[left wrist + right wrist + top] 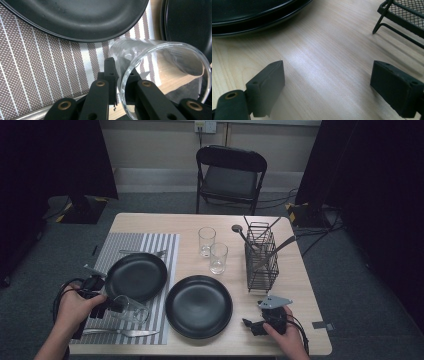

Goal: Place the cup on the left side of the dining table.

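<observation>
The table (295, 285) bears a striped placemat (165, 250), and places here go by that mat. One black plate (135, 276) sits on the mat; a second plate (198, 306) lies just off its right edge. At the mat's near right corner a clear glass (131, 309) lies tipped on its side, the left gripper (111, 305) clenched on its rim. The left gripper view shows one jaw inside the glass (160, 72), one outside. The right gripper (252, 325), well right of the mat, stands spread over bare wood. No readable writing anywhere.
</observation>
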`<act>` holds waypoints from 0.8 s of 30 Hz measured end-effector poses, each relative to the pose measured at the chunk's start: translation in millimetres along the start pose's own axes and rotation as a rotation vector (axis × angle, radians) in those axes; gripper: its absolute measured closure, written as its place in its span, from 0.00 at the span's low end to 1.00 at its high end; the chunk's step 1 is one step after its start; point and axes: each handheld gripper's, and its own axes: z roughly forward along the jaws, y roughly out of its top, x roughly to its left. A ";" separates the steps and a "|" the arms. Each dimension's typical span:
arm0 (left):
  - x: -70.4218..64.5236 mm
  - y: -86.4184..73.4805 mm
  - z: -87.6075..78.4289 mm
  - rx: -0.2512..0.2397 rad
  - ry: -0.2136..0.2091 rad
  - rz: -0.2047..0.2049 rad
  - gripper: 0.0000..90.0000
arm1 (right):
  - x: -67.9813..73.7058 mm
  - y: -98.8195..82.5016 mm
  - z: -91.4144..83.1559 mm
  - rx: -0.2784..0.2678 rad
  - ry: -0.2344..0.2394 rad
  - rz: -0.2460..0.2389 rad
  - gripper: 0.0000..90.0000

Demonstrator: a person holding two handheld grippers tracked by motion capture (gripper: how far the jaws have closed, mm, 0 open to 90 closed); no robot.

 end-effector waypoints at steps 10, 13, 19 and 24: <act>-2.6 0.4 -0.5 -0.019 -0.003 -0.012 0.92 | 0.0 0.0 0.0 0.000 0.000 0.000 0.13; -3.3 1.6 -0.3 -0.021 -0.014 -0.008 0.91 | 0.0 0.0 0.0 0.000 0.000 0.000 0.13; -5.5 3.2 -0.2 -0.021 -0.028 -0.012 0.89 | 0.0 0.0 0.0 0.000 0.000 0.000 0.13; -5.6 4.0 -0.7 -0.032 -0.034 -0.024 0.88 | 0.0 0.0 0.0 0.000 0.000 0.000 0.13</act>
